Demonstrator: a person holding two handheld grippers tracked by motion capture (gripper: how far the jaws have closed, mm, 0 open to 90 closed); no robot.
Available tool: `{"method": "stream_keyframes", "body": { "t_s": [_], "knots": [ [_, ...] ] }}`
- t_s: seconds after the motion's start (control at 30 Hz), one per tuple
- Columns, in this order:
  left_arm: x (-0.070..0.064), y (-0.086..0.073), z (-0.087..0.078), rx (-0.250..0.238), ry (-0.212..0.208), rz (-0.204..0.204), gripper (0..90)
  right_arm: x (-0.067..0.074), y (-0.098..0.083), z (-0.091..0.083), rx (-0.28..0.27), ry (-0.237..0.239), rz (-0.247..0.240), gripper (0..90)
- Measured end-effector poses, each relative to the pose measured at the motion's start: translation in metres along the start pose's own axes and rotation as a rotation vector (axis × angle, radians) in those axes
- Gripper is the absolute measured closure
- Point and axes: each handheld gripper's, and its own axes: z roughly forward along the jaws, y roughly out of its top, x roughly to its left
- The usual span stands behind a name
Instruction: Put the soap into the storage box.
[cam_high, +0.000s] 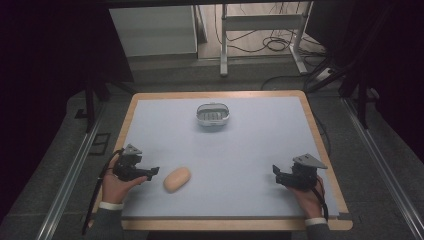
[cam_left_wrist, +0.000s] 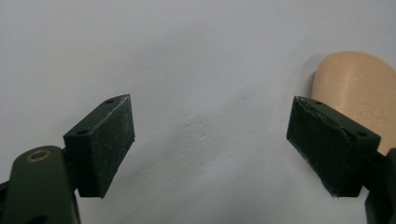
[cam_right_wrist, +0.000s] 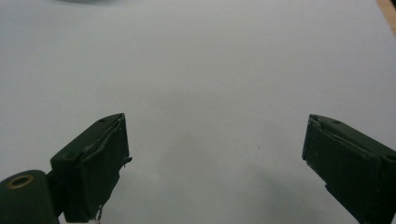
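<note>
A tan, oblong roll (cam_high: 177, 179) with rounded ends and a smooth, matt skin is seen lying on the pale surface (cam_high: 240, 150), near the front edge and left of centre. It is set slightly aslant, and it lies just beside the left tongs (cam_high: 151, 173), apart from them as far as can be told.

The left tongs are held wide open, with nothing between the pads; in the left gripper view, one rounded end of the roll (cam_left_wrist: 356, 88) is seen beyond the right-hand pad (cam_left_wrist: 327, 144), outside the gap. The roll's fine surface grain is made out there, which is lost from above.

The right tongs (cam_high: 278, 175) are likewise held wide open and empty, well apart from the roll, near the right front of the surface. Bare surface is seen between their pads (cam_right_wrist: 93, 163) in the right gripper view.

From the high view alone, a small white basket (cam_high: 213, 114) with a grated bottom is shown at the far middle of the surface, well apart from the roll and both tongs. The wooden rim (cam_high: 320, 145) of the surface and both hands are also given there.
</note>
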Motion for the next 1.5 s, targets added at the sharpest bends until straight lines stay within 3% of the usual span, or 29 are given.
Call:
{"method": "stream_keyframes", "body": {
  "t_s": [0.13, 0.37, 0.53, 0.87, 1.07, 1.27, 1.5],
  "knots": [
    [0.002, 0.002, -0.002, -0.004, 0.011, -0.005, 15.5, -0.003, 0.0, -0.001, -0.009, 0.044, 0.019, 7.8],
    [0.002, -0.001, -0.006, -0.018, 0.01, -0.005, 15.5, -0.002, -0.001, -0.001, -0.016, 0.022, 0.01, 8.3],
    [0.001, 0.004, -0.006, -0.037, -0.029, 0.001, 15.5, -0.001, -0.001, -0.002, -0.022, 0.028, 0.002, 8.3],
    [0.001, 0.005, 0.011, 0.024, -0.01, 0.01, 15.0, -0.002, -0.002, -0.002, -0.022, 0.031, 0.004, 8.3],
    [-0.002, 0.004, 0.006, 0.016, -0.018, 0.003, 15.9, -0.002, -0.002, -0.002, -0.019, 0.033, 0.007, 8.3],
    [-0.007, 0.009, -0.002, -0.01, -0.041, 0.03, 15.5, -0.003, -0.002, -0.002, -0.017, 0.032, 0.019, 8.4],
    [-0.017, 0.023, -0.006, 0.043, -0.046, 0.084, 19.4, -0.003, -0.001, -0.002, -0.013, 0.029, 0.025, 8.3]
  ]
}}
